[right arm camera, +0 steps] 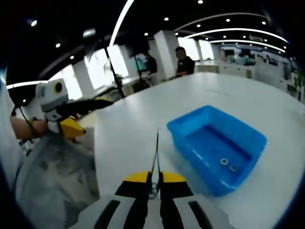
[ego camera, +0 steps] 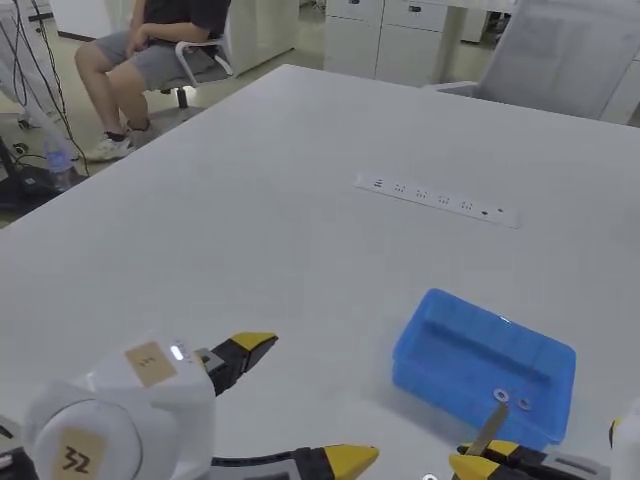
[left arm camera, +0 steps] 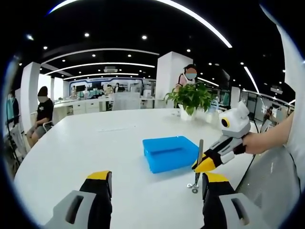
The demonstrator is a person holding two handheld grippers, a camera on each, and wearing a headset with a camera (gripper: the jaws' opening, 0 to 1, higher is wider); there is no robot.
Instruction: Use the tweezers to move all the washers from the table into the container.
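Right gripper [right arm camera: 153, 177]: fingers clenched on the tweezers [right arm camera: 157, 143], with the thin shaft pinched between the two yellow tips. Left gripper [left arm camera: 157, 177]: fingers released and spread wide, grasping nothing, hanging over bare tabletop [ego camera: 250, 230].

In the left gripper view the tweezers stand near upright, crosswise to the right fingers. One end pokes up above them and the other drops below them to the tabletop.

The loose washers [left arm camera: 194, 187] lie directly beneath the right fingers, at the lower end of the tweezers. I make out a couple of small rings close together. They are too small for me to tell whether the tweezers touch one or already hold it.

The container [left arm camera: 169, 163], a blue open tray, sits just beyond the right fingers on the far side of the tweezers. Two binned washers [right arm camera: 224, 161] lie on its floor.

My read is that the pick is straight down from the right fingers, and the drop is a short carry forward over the container's near wall. The right fingers are by far the nearer. The left fingers are well apart from the washers, off to the side, and I see no part for them in this.

The washers lie flat, so I judge the tweezer ends will need to catch an edge rather than press on the face.
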